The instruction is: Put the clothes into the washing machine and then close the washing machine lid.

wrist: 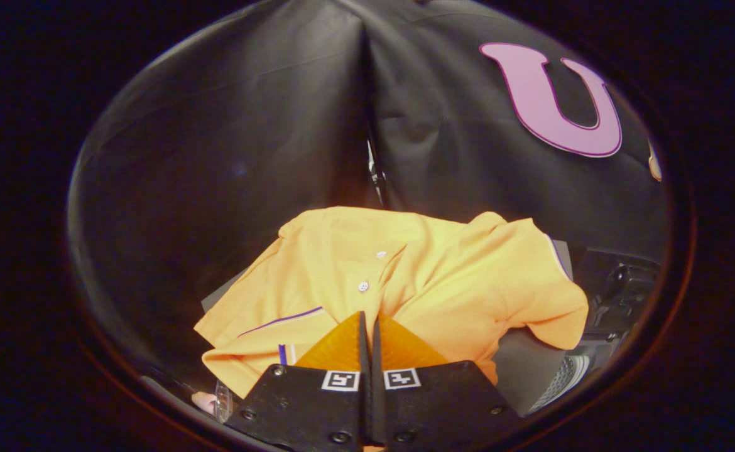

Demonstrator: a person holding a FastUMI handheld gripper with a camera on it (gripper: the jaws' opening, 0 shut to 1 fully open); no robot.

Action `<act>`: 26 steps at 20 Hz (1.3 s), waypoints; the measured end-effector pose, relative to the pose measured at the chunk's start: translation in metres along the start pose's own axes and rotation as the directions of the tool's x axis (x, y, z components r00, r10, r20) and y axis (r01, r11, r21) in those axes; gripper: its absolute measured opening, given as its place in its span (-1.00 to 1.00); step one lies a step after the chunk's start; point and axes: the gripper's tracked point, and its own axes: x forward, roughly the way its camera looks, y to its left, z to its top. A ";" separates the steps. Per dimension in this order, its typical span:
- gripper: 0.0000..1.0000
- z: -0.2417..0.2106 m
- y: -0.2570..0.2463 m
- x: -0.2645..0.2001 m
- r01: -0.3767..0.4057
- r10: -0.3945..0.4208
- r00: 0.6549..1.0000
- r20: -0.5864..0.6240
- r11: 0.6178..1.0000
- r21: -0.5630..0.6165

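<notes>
I had the gripper (368,317) with its jaws brought together, only a thin slit between them, tips right at the near hem of the orange polo shirt (405,282). Couldn't tell if any cloth was actually pinched in that slit, the fabric there blended in. The shirt lay spread just ahead of the jaws and beyond them, placket with two white buttons (363,287) a little ahead of the tips, collar further out. A purple stripe (283,319) ran across the shirt to the left of the jaws. A sleeve with pale trim hung off to the right. The shirt rested on a grey table (521,370), showing bare right of the jaws. Further right and low I saw the washing machine (619,295), dark top parts and a ribbed pale drum edge (562,376), well apart from the shirt's main body. Black booth cloth (229,157) stood behind it all.
</notes>
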 end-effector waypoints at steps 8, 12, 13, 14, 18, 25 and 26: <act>-0.99 0.009 -0.019 -0.024 0.116 -0.112 0.991 0.076 0.992 -0.044; -1.00 0.010 -0.058 -0.058 0.248 -0.240 0.963 0.119 0.967 -0.057; -1.00 0.011 -0.072 -0.067 0.287 -0.279 0.952 0.129 0.956 -0.055; -1.00 0.014 -0.084 -0.079 0.326 -0.317 0.938 0.143 0.944 -0.048; -1.00 0.013 -0.148 -0.120 0.486 -0.474 0.863 0.177 0.874 -0.028; -1.00 -0.003 -0.247 -0.180 0.702 -0.692 0.696 0.192 0.712 0.019; -1.00 -0.008 -0.260 -0.185 0.722 -0.713 0.674 0.191 0.691 0.030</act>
